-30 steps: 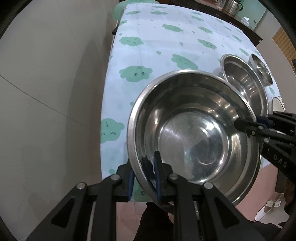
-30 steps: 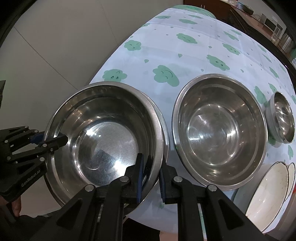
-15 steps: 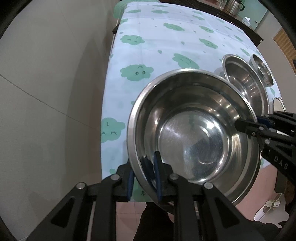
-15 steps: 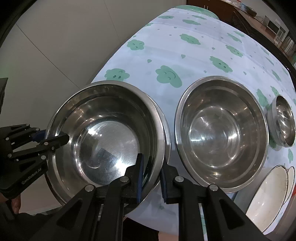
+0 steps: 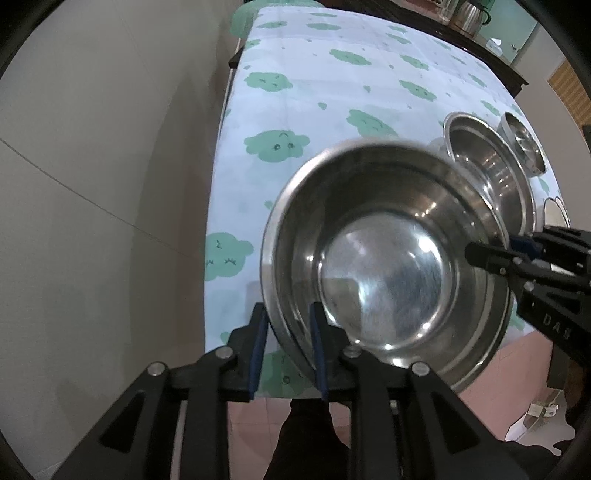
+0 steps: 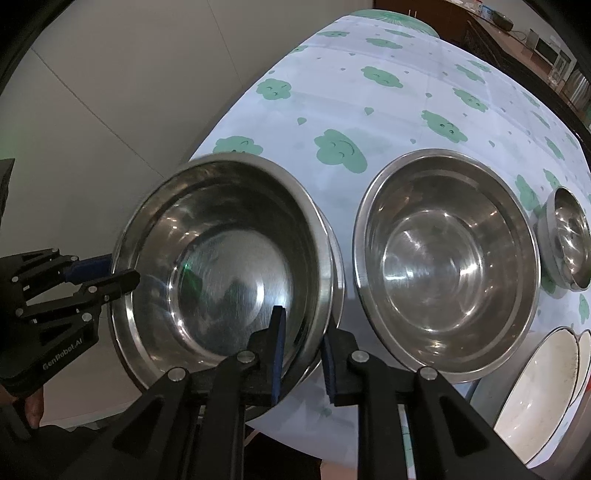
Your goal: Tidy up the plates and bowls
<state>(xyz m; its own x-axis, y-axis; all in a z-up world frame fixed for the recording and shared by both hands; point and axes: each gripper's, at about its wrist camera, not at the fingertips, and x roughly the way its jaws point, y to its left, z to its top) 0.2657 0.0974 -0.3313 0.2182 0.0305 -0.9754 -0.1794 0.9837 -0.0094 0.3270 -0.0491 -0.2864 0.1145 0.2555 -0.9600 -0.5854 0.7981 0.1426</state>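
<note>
Both grippers grip one large steel bowl [image 5: 384, 258], also seen in the right wrist view [image 6: 225, 266], by opposite rims. My left gripper [image 5: 286, 345] is shut on its near-left rim. My right gripper [image 6: 303, 350] is shut on its right rim. The bowl hangs tilted over the table's near corner. A second large steel bowl [image 6: 443, 262] sits on the cloth to its right, also visible in the left wrist view [image 5: 491, 166]. A small steel bowl [image 6: 569, 240] sits further right.
The table has a pale blue cloth with green clouds [image 5: 332, 92]. White plates [image 6: 543, 391] stand stacked at the right front edge. A beige wall [image 5: 92, 184] runs along the table's left side. A kettle [image 5: 472, 14] stands on a dark sideboard behind.
The held bowl has risen and shifted slightly toward the second bowl, with its rim blurred by motion. Both grippers keep their grip.
</note>
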